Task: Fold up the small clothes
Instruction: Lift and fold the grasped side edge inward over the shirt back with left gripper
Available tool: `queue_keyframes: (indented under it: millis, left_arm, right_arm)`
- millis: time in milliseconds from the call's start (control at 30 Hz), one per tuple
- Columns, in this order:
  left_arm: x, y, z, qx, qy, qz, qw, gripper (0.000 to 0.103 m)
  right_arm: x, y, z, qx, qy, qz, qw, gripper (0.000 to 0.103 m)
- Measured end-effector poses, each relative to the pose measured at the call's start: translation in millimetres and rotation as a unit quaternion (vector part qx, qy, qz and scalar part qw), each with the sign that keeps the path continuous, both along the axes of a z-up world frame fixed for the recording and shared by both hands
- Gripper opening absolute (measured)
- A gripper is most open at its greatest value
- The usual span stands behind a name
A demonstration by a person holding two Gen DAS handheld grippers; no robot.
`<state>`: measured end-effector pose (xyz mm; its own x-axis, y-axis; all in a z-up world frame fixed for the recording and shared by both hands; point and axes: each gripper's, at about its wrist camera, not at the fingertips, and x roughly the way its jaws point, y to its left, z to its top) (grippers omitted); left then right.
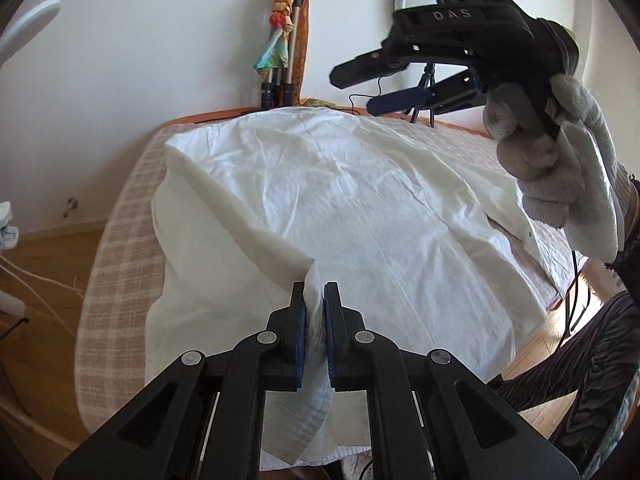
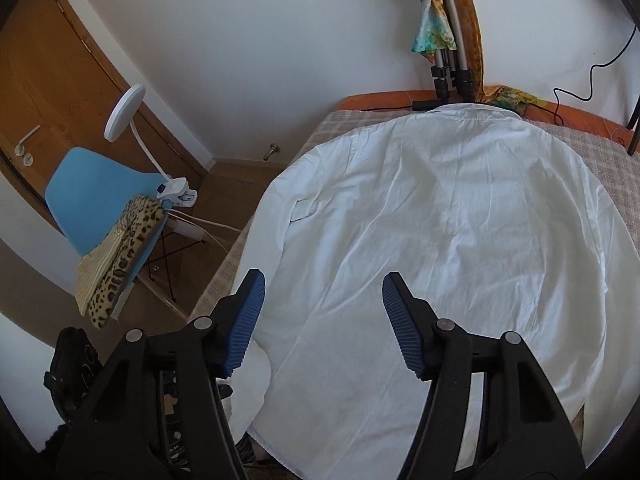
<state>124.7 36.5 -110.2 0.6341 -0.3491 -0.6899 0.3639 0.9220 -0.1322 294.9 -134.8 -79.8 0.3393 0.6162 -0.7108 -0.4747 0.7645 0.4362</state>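
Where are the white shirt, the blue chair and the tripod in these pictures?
white shirt [image 2: 440, 220]: right wrist view, on the middle of its back.
blue chair [image 2: 86, 204]: right wrist view, on the bare seat shell.
tripod [image 1: 280, 80]: left wrist view, on its folded legs.

We hold our left gripper [image 1: 315, 300] angled downward, its two blue-padded jaws nearly together and pinching a fold of the white shirt [image 1: 360, 200] between them. Our right gripper [image 2: 323, 316] also tilts downward above the cloth, jaws standing apart with nothing between the pads. Seen from the left, our gloved right hand [image 1: 560, 160] wraps its handle, raised in the air.
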Motion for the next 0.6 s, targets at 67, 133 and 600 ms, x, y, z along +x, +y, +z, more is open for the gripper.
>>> queue_keyframes:
  millis: [67, 133, 600]
  left_arm:
    - [-5.0, -8.0, -4.0, 0.018, -0.001, -0.012, 0.9998, 0.007]
    - [-10.1, -16.3, -7.5, 0.037, -0.004, -0.026, 0.999, 0.007]
    - [-32.5, 46.4, -26.8, -0.075, 0.08, 0.055, 0.9924, 0.04]
  right_arm:
    - [15.5, 17.1, -11.5, 0.003, 0.02, 0.009, 1.0, 0.064]
    - [29.2, 33.4, -26.0, 0.007, 0.041, 0.021, 0.999, 0.064]
    - [72.3, 74.4, -94.0, -0.135, 0.036, 0.019, 0.99, 0.062]
